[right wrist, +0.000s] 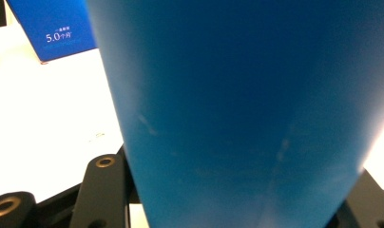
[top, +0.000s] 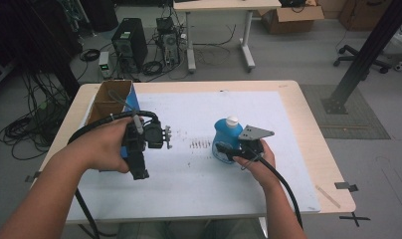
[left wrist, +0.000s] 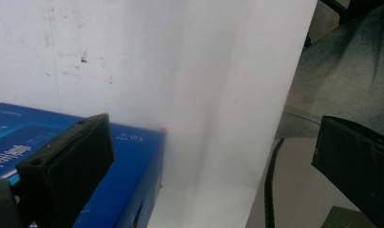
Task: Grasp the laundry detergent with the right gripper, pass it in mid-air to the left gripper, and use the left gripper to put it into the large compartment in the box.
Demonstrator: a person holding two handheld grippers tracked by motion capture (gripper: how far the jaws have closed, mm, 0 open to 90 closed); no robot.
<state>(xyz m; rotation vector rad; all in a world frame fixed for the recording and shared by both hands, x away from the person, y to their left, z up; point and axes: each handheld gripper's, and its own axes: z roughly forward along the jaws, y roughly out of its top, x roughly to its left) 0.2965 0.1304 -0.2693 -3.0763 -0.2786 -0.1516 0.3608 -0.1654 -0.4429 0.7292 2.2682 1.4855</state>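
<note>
Your right gripper (top: 228, 152) is at the blue bottle (top: 226, 137), which stands upright with its white cap (top: 232, 120) on, a little right of the middle of the white sheet (top: 199, 174) that covers the bench (top: 316, 134). In the right gripper view the bottle's blue body (right wrist: 237, 114) sits between the two black fingers (right wrist: 102, 190), one rising at its left and the other at the lower right corner, both right against its sides, so they pinch the bottle low on its body. Your right hand (top: 256, 162) holds that gripper from the near side, and its grey plate (top: 255, 133) sits just right of the cap. Your left gripper (top: 167, 137) is held above the sheet, well apart from the bottle and to its left. In the left gripper view its fingers (left wrist: 66, 166) are spread wide with nothing between them but bare white sheet; a blue carton (left wrist: 128, 180) lies under the left-hand finger. In the high view a brown cardboard box (top: 109, 99) with a blue side stands at the far left of the bench, behind your left hand (top: 102, 147).
</note>
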